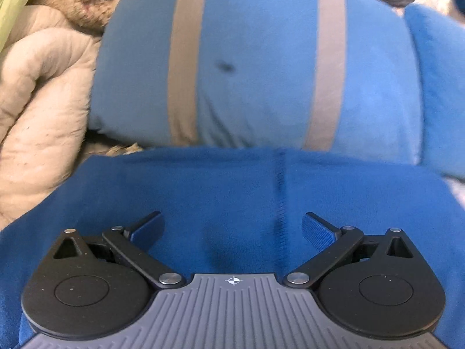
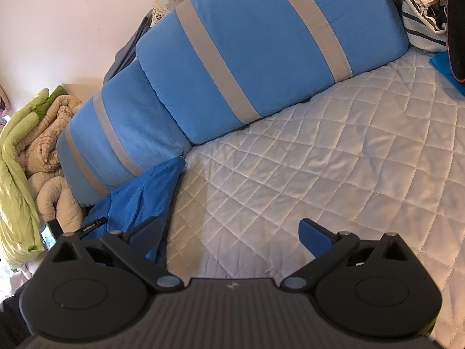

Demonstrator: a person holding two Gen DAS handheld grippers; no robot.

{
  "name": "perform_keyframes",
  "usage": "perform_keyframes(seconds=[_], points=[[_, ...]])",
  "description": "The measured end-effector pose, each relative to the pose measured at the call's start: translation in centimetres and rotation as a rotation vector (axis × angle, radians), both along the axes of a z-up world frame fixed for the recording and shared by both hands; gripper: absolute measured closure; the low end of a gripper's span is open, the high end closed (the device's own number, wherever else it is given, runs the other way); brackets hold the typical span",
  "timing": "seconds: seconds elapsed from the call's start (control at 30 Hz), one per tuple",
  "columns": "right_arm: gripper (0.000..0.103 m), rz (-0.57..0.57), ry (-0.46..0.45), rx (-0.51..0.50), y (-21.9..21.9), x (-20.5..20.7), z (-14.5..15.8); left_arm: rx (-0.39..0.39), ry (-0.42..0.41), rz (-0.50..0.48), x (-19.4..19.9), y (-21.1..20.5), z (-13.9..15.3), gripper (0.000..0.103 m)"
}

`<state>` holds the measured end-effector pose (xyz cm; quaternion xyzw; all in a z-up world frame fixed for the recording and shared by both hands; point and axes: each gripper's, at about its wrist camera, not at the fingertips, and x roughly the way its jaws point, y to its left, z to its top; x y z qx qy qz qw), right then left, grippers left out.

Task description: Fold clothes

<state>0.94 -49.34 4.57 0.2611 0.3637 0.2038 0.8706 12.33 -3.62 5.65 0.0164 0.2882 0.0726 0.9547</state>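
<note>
A deep blue garment [image 1: 226, 192] lies spread right under my left gripper [image 1: 232, 228], a stitched seam running down its middle. The left gripper is open, its fingers wide apart just above the cloth with nothing between them. In the right wrist view the same blue garment [image 2: 139, 200] shows as a bunched fold at the lower left, against the pillows. My right gripper [image 2: 229, 234] is open over the white quilted bedcover [image 2: 319, 160], holding nothing; its left finger overlaps the garment's edge in the picture.
Two light blue pillows with grey stripes [image 2: 261, 49] [image 2: 116, 133] lie along the wall. A beige blanket [image 1: 37, 110] and a green cloth [image 2: 14, 168] are piled at the left. A striped bag [image 2: 421, 26] stands at the far right.
</note>
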Motion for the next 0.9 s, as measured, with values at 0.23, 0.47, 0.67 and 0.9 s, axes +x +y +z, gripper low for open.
perform_keyframes(seconds=[0.23, 0.47, 0.67, 0.9], points=[[0.0, -0.003, -0.005, 0.019, -0.3, -0.2, 0.0, 0.048, -0.02, -0.08, 1.4, -3.6, 0.6, 0.0], [0.0, -0.012, -0.005, 0.028, -0.4, -0.2, -0.1, -0.044, 0.09, 0.006, 5.0, -1.7, -4.5, 0.0], [0.0, 0.009, 0.007, 0.014, 0.1, 0.2, -0.2, 0.028, 0.177, 0.005, 6.9, -2.5, -5.3, 0.0], [0.0, -0.012, -0.004, 0.018, -0.3, -0.2, -0.1, 0.057, 0.14, 0.011, 5.9, -2.6, -5.2, 0.0]])
